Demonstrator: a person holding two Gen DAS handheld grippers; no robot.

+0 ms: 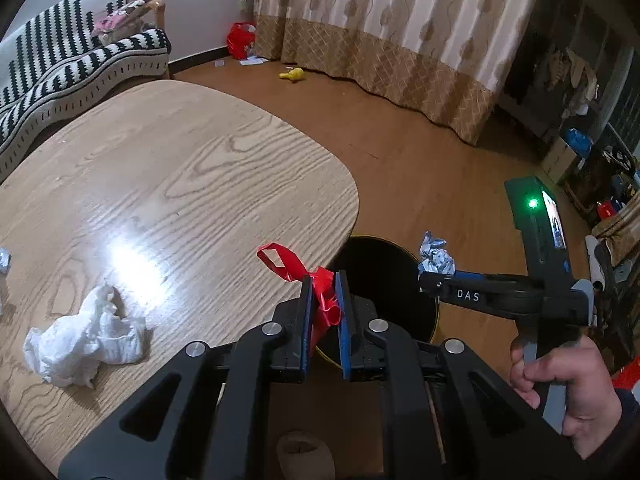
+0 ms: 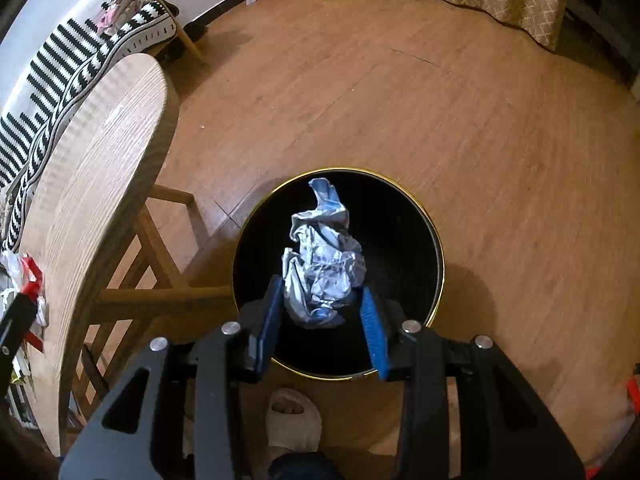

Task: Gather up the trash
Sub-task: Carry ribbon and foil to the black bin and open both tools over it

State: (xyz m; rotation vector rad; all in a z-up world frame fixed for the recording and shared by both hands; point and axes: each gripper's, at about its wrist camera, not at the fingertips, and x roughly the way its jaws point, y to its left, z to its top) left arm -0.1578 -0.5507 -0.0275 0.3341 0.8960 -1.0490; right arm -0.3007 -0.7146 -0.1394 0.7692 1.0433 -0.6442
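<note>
Right gripper hangs over the black bin at frame centre, pads clamped on crumpled silver-blue wrapper — left gripper pinches red plastic scrap by the table edge; white tissue lower left.

I see dim, warm indoor light; a white glare patch sits on the bench at centre left, while fisheye edges bend and darken.
</note>
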